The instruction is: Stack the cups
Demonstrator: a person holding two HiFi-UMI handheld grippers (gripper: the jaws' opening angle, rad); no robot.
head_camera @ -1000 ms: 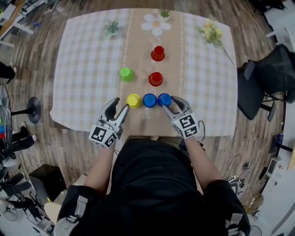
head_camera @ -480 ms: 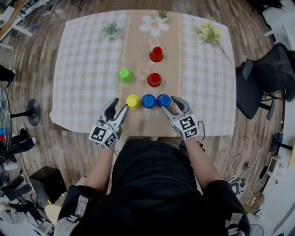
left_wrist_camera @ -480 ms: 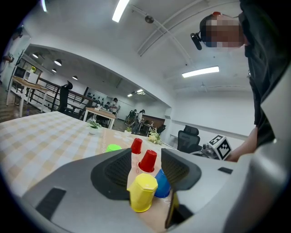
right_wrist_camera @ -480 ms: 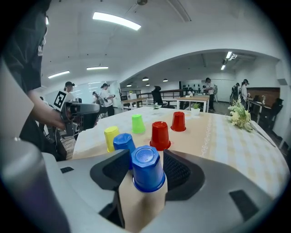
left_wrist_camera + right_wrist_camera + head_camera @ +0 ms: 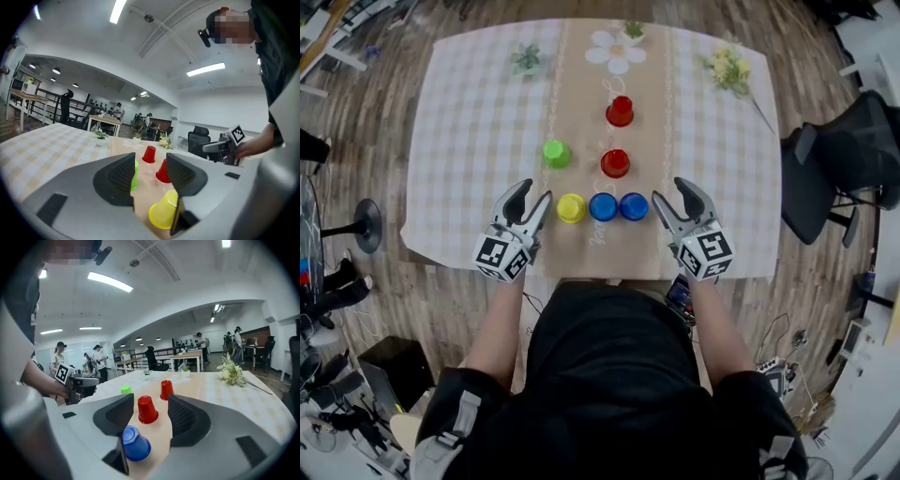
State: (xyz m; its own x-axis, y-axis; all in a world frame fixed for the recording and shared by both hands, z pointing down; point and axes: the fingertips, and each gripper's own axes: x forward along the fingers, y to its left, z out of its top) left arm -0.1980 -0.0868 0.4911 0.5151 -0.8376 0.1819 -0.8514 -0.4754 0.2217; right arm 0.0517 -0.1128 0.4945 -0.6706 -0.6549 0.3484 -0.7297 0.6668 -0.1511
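Near tabletop (image 5: 469, 141) edge: my left gripper (image 5: 534, 195), forearm straight ahead, pointing almost level; fingers apart, nothing between them. Just right of its tips: yellow cup (image 5: 571, 207), upside down. My right gripper (image 5: 671, 193) held above tabletop, tipped slightly down; fingers have just been opening, empty, clear of right blue cup (image 5: 634, 206). Between yellow and that one: left blue cup (image 5: 603, 206), tight row of three. Farther: near red cup (image 5: 615, 163), green cup (image 5: 557, 153), far red cup (image 5: 620, 112). None stacked.
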